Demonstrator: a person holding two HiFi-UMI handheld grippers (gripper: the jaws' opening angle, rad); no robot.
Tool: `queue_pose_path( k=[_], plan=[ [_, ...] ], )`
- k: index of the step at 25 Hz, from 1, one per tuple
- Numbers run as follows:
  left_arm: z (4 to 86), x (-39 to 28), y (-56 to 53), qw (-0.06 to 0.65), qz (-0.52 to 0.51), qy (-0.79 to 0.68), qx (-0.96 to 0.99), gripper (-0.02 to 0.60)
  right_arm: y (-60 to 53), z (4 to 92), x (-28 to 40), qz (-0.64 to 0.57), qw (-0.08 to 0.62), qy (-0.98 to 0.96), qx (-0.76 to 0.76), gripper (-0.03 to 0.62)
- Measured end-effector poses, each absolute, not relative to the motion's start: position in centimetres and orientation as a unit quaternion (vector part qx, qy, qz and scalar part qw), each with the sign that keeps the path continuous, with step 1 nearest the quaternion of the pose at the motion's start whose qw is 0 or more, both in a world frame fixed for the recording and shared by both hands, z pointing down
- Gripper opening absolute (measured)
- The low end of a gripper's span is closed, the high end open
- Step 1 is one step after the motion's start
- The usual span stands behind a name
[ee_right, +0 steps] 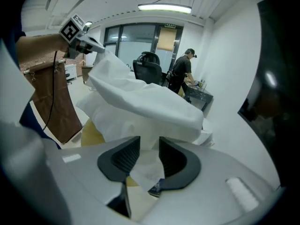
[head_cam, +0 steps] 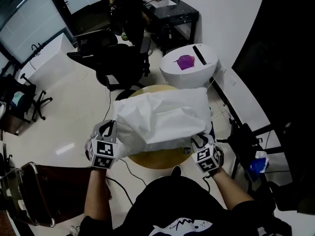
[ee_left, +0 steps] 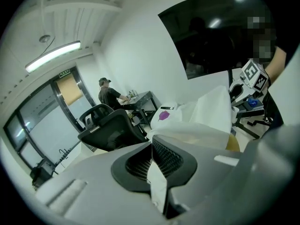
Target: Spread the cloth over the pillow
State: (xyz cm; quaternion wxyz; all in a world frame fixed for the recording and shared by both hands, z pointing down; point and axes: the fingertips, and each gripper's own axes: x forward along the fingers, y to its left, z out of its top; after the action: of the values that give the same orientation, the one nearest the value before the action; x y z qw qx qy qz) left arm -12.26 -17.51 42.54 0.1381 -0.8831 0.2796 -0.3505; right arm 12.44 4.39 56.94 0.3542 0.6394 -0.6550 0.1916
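Your left tool (head_cam: 114,131) is clamped tight on the near left corner of the cloth (head_cam: 162,117). In the left gripper view a fold of white fabric is pinched flat between its closed jaws. Your right tool (head_cam: 199,140) stands with its jaws apart. The near right corner of the cloth hangs in the gap, but the pads do not press on it. So only 1 of the 2 tools really has hold.

The cloth lies straight ahead of both tools, away from you, heaped in a pale mound on the round tabletop (head_cam: 157,161). Its near edge runs crosswise from one tool to the other, and that line is the long axis you work along. The pillow is presumably the bulk under the mound. It is white on white, so I cannot separate it from the fabric.

Judging by the lie, the left tool is the one placed to steer. The right tool probably needs to close on its corner before any pull evens out.

For room, a bare strip of tabletop shows on your side of the cloth, between the tools. Beyond the far right corner, a white stand (head_cam: 197,75) sits just beside the tabletop, so a throw that way is tight. A chair (head_cam: 118,63) stands ahead of the left tool, well apart.
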Motion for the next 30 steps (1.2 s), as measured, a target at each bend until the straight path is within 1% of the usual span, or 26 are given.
queue_pose_path(
  k=[3, 4, 8, 12, 13, 14, 17, 18, 24, 30],
  plan=[
    [42.2, -12.3, -18.0, 0.14, -0.349, 0.285, -0.881, 0.0, 4.1, 57.3, 13.9, 0.182, 0.366, -0.634, 0.656, 0.178],
    [42.2, -12.1, -17.9, 0.14, -0.35, 0.285, -0.881, 0.0, 4.0, 57.3, 14.4, 0.177, 0.37, -0.629, 0.661, 0.183],
    [42.8, -11.2, -17.6, 0.139, -0.357, 0.278, -0.881, 0.0, 3.1, 58.0, 16.0, 0.15, 0.388, -0.612, 0.673, 0.184],
    [43.4, -10.2, -17.5, 0.139, -0.364, 0.277, -0.878, 0.0, 2.9, 59.3, 17.1, 0.157, 0.394, -0.608, 0.671, 0.18],
    [43.4, -10.1, -17.5, 0.139, -0.366, 0.278, -0.877, 0.0, 2.9, 59.5, 17.4, 0.159, 0.395, -0.606, 0.671, 0.169],
    [43.4, -10.1, -17.5, 0.14, -0.367, 0.279, -0.876, 0.0, 2.9, 59.6, 17.7, 0.159, 0.395, -0.605, 0.673, 0.145],
    [43.6, -10.1, -17.7, 0.138, -0.374, 0.284, -0.872, 0.0, 3.0, 59.5, 18.3, 0.155, 0.392, -0.608, 0.673, 0.042],
    [43.7, -10.1, -17.7, 0.137, -0.375, 0.287, -0.871, 0.0, 2.9, 59.4, 18.4, 0.154, 0.389, -0.612, 0.67, 0.02],
    [44.1, -9.7, -17.2, 0.145, -0.383, 0.288, -0.866, 0.0, 2.9, 56.8, 18.9, 0.126, 0.364, -0.637, 0.668, 0.012],
    [43.3, -10.3, -17.8, 0.167, -0.39, 0.29, -0.858, 0.0, 1.4, 50.3, 20.3, 0.061, 0.335, -0.649, 0.68, 0.011]
  ],
)
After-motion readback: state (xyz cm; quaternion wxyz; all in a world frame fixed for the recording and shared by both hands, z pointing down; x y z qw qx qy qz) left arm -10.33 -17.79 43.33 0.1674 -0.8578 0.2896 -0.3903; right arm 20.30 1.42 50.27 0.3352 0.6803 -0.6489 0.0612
